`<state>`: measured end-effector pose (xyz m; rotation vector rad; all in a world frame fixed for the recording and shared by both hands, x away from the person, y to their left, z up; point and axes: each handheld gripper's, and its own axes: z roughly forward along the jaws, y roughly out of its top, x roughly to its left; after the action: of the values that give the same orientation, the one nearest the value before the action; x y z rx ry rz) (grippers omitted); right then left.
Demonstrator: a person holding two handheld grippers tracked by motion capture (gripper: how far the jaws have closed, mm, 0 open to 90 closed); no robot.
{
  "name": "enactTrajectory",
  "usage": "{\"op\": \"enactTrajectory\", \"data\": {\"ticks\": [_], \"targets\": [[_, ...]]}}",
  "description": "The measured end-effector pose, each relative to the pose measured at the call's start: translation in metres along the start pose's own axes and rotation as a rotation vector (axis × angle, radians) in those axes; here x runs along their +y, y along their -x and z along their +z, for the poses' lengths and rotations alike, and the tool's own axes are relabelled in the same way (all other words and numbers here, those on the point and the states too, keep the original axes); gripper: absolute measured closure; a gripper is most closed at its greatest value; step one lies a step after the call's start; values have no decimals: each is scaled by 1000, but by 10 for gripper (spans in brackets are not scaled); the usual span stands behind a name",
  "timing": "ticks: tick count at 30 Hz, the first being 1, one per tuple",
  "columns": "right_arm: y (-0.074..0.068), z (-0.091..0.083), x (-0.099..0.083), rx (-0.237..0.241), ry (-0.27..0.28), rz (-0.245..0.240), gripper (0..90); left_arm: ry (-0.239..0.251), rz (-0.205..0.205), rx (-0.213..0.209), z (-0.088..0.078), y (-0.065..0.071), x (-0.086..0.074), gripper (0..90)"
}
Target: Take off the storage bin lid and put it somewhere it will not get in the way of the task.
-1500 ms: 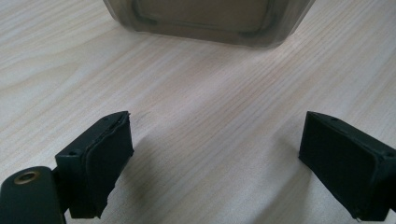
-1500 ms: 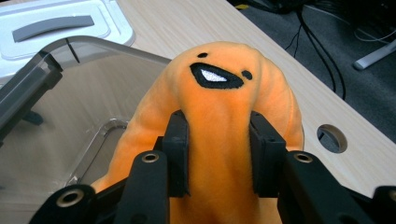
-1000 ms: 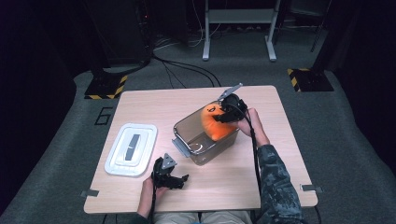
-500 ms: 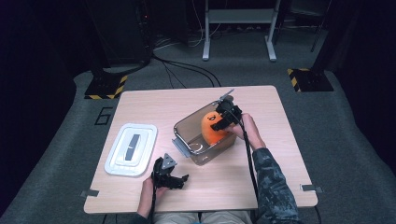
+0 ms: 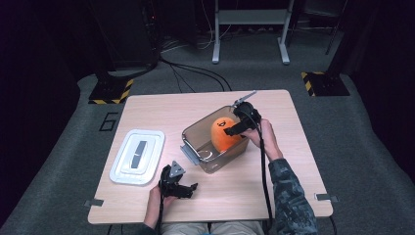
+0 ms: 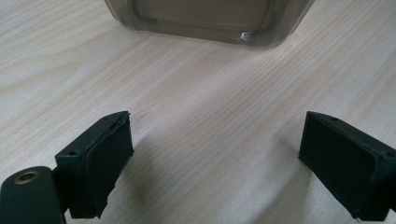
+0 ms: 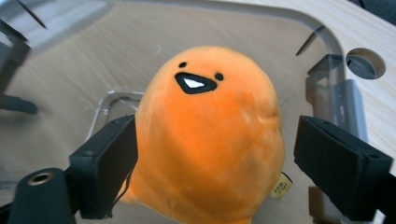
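An orange plush (image 5: 222, 132) with a small black face stands inside a clear plastic box (image 5: 185, 136) at the table's middle. In the right gripper view the plush (image 7: 210, 140) sits between the jaws of my right gripper (image 7: 215, 158), which stand open on either side of it; the right jaw is clearly apart from it. In the high view the right gripper (image 5: 229, 128) reaches into the box from its right rim. My left gripper (image 5: 188, 190) rests open near the table's front edge. Its jaws (image 6: 215, 158) hold nothing and face the box's front wall (image 6: 210, 18).
A white lid (image 5: 138, 156) lies flat on the table's left side, apart from the box. The box's latch (image 7: 334, 98) stands just right of the plush. Bare wooden table (image 5: 293, 171) lies right of and in front of the box. Cables cross the floor behind.
The plush has sunk lower into the box, and the right gripper has shifted slightly along with it. The left gripper has stayed where it was.
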<state>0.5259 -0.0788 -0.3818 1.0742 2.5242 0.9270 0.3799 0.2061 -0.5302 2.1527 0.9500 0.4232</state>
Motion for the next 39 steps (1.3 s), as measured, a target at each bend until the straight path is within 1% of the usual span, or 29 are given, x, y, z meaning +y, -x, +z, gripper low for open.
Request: {"op": "enactTrajectory", "data": {"ticks": [1, 2, 4, 5, 7, 9, 11, 16, 17, 19, 22, 24, 25, 27, 28, 29, 35, 39], "targets": [[0, -3, -1, 4, 5, 3, 100, 0, 3, 2, 0, 0, 0, 93], [-1, -7, -3, 1, 21, 13, 80, 0, 0, 0, 0, 0, 0, 93], [-1, -14, -7, 2, 47, 16, 65, -1, 0, -1, 0, 0, 0, 93], [-2, -17, -9, -2, 56, 12, 51, 1, 0, 2, 0, 0, 0, 93], [-2, -23, -15, -5, 72, 25, 38, -1, 0, -1, 0, 0, 0, 93], [-2, -30, -21, -19, 94, 38, 24, 1, 0, 2, 0, 0, 0, 93], [-1, -36, -28, -27, 115, 47, 18, -7, 1, -1, -1, 0, 0, 93], [0, -49, -45, -46, 136, 62, 11, -2, 0, 0, 0, 0, 0, 93], [0, -52, -49, -50, 133, 74, 11, -2, 0, 1, 0, 0, 0, 93], [2, -55, -58, -54, 143, 74, 11, -3, 0, 0, 0, 0, 0, 93], [3, -60, -71, -61, 148, 99, 11, -2, 0, 1, 0, 0, 0, 93], [4, -63, -83, -74, 160, 111, 11, -2, -1, 1, 0, 0, 0, 93], [6, -64, -89, -78, 165, 115, 11, -3, 0, 1, 0, 0, 0, 93], [7, -65, -99, -82, 169, 144, 11, -2, 0, 1, 0, 0, 0, 93], [8, -65, -104, -84, 170, 148, 11, -2, 0, 1, 0, 0, 0, 93], [10, -64, -112, -90, 170, 161, 11, -2, -1, 1, 0, 0, 0, 93], [15, -60, -138, -110, 164, 195, 12, -2, -1, 1, 0, 0, 0, 93], [17, -57, -152, -119, 161, 218, 13, -2, -1, 1, 0, 0, 0, 93]]}}
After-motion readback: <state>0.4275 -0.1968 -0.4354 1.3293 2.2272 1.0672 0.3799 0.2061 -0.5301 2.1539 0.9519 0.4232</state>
